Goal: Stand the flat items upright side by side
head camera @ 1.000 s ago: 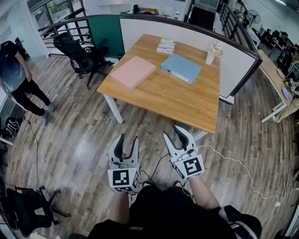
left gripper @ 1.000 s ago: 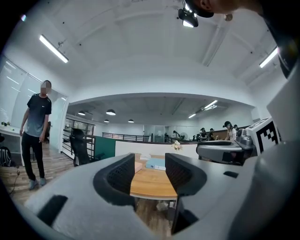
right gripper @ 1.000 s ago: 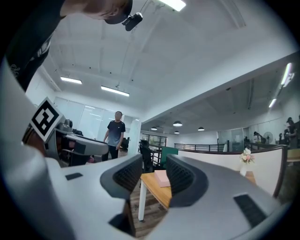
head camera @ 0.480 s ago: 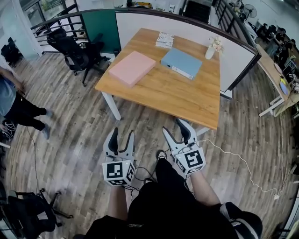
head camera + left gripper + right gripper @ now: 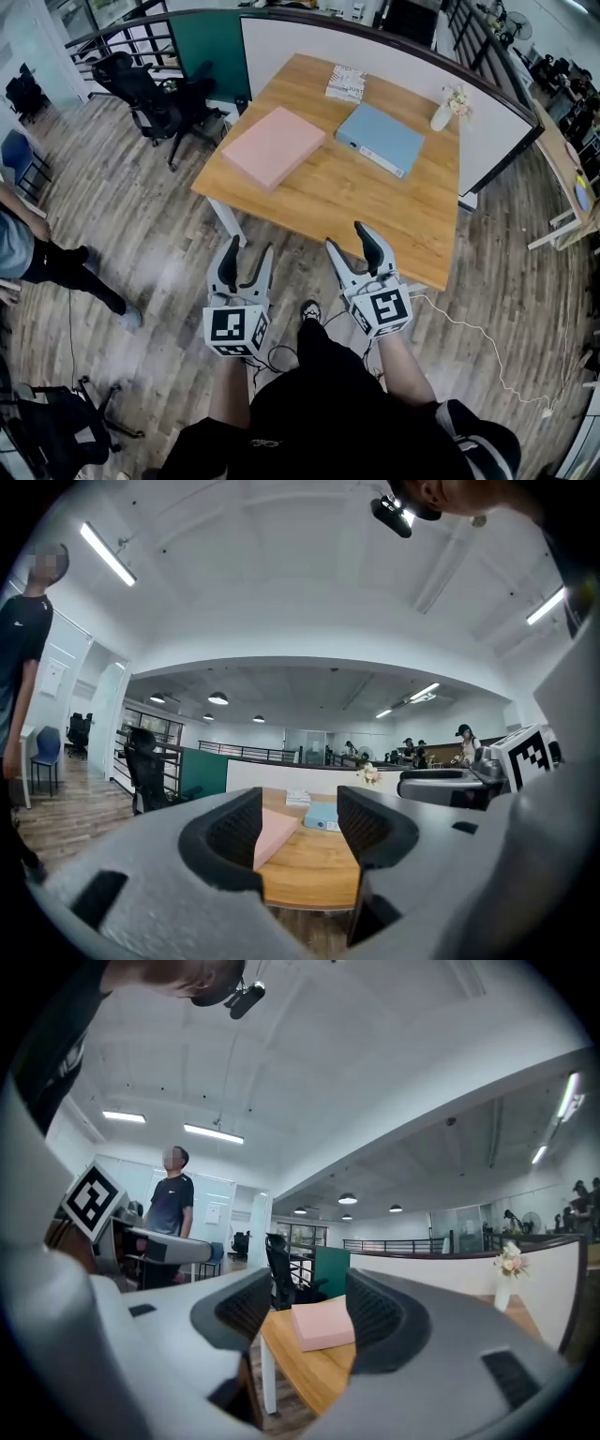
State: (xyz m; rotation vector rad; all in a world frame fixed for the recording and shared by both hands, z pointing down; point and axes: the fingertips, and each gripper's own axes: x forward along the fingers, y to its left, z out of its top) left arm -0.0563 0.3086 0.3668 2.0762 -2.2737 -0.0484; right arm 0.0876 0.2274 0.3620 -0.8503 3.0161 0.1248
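I am in a big open office. Near me is a wooden table with a blue folder on it, a low white wall runs round its far side, and black desk chairs stand to the left on the wood floor. Far off on the right are more desks, and long lights shine on the ceiling.

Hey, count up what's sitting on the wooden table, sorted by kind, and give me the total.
Flat boxes: 2 (pink box, blue box)
Patterned book: 1
Flower vase: 1
Total: 4
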